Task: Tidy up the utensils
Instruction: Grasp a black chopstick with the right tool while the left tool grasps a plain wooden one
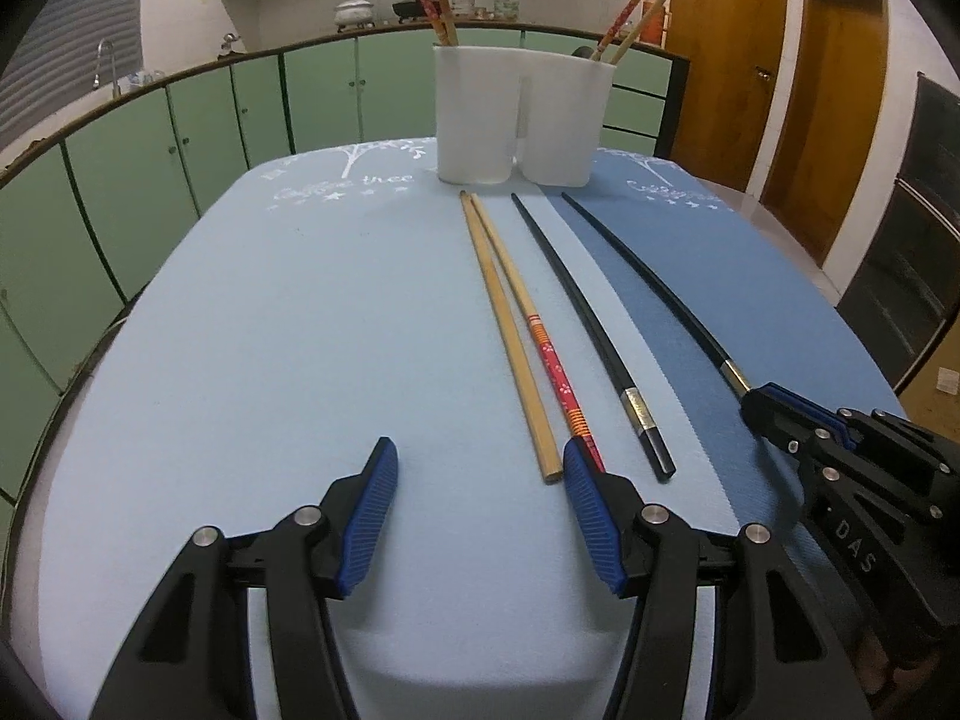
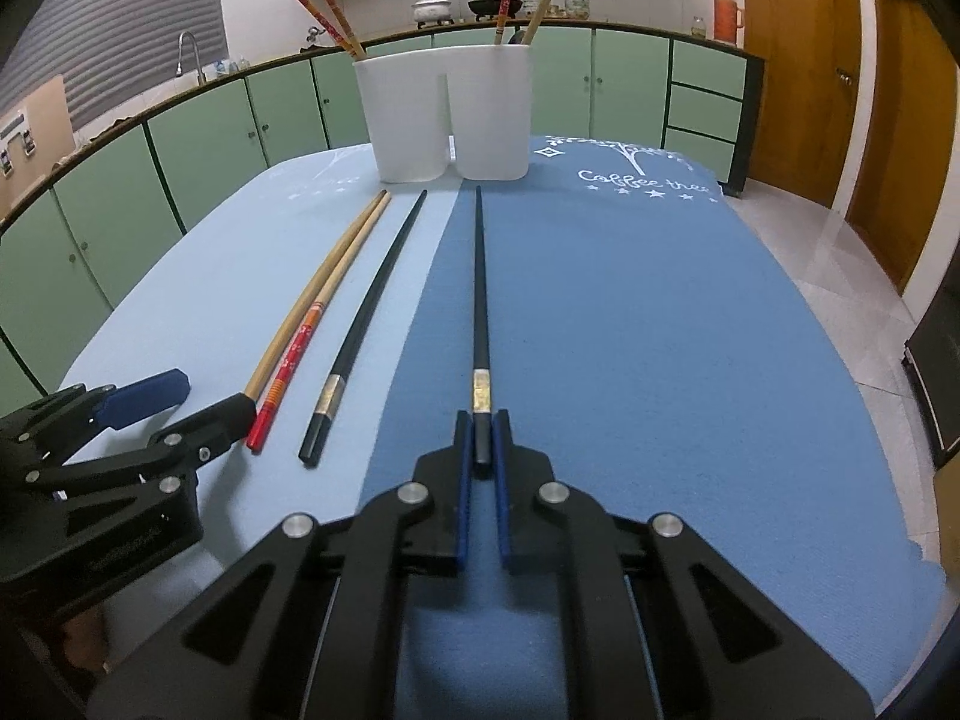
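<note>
Black chopstick with a metal band (image 2: 480, 300) lies on the dark blue mat (image 2: 660, 330), its butt end clamped between the pads of the right gripper (image 2: 482, 438), whose jaws are closed on it. Left gripper (image 1: 480, 480) hangs about half open, nothing between its pads, above the light blue mat (image 1: 270, 330). Beside it lie a plain wooden chopstick (image 1: 510, 336), a red-patterned chopstick (image 1: 555, 369) and a second black chopstick (image 1: 588, 330). White two-compartment holder (image 2: 444, 114) stands at the far edge, two chopsticks in each compartment.

A home kitchen: green cabinets (image 2: 198, 138), sink faucet (image 2: 191, 54), pots (image 2: 431, 7) on the counter.
</note>
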`<state>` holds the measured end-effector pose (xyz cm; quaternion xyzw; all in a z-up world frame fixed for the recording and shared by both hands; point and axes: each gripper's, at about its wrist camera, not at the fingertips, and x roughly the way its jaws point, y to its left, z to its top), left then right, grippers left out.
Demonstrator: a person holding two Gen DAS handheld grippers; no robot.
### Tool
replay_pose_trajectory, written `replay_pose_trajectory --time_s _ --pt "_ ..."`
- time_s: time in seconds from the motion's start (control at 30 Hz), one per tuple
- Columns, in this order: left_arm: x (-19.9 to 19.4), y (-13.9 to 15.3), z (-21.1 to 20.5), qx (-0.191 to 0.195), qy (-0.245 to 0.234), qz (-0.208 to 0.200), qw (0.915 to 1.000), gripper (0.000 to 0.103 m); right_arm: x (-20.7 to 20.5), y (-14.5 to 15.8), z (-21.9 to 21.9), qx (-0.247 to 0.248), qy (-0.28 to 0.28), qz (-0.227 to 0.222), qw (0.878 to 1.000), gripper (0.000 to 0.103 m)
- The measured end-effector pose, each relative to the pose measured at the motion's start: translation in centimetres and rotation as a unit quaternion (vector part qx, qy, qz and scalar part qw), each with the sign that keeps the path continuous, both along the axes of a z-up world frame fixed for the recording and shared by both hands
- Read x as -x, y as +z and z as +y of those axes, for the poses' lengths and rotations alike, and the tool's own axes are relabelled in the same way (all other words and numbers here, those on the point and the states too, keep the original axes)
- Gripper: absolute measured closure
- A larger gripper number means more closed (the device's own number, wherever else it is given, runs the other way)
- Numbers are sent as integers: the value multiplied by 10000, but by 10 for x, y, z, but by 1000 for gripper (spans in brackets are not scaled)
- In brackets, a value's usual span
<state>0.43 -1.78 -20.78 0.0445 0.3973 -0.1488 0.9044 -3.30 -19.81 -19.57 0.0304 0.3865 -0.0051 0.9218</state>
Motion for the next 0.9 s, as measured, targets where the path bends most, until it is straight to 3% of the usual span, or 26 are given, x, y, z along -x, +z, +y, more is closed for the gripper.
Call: replay_pose_trajectory --time_s 0.13,0.37,0.63,0.9 --pt "-1 0 -4 -66 51 -58 9999 57 -1 -1 1 -1 2 16 10000 97" --pt "-1 0 -13 -9 -126 -78 9999 95 0 -2 -1 -14 10 25 10000 97" --pt "1 9 -9 64 -59 -235 9997 95 3 4 -4 -70 -6 -71 10000 97" --pt "9 40 -3 136 -27 -625 9979 96 6 30 -10 -3 -21 -324 9995 97"
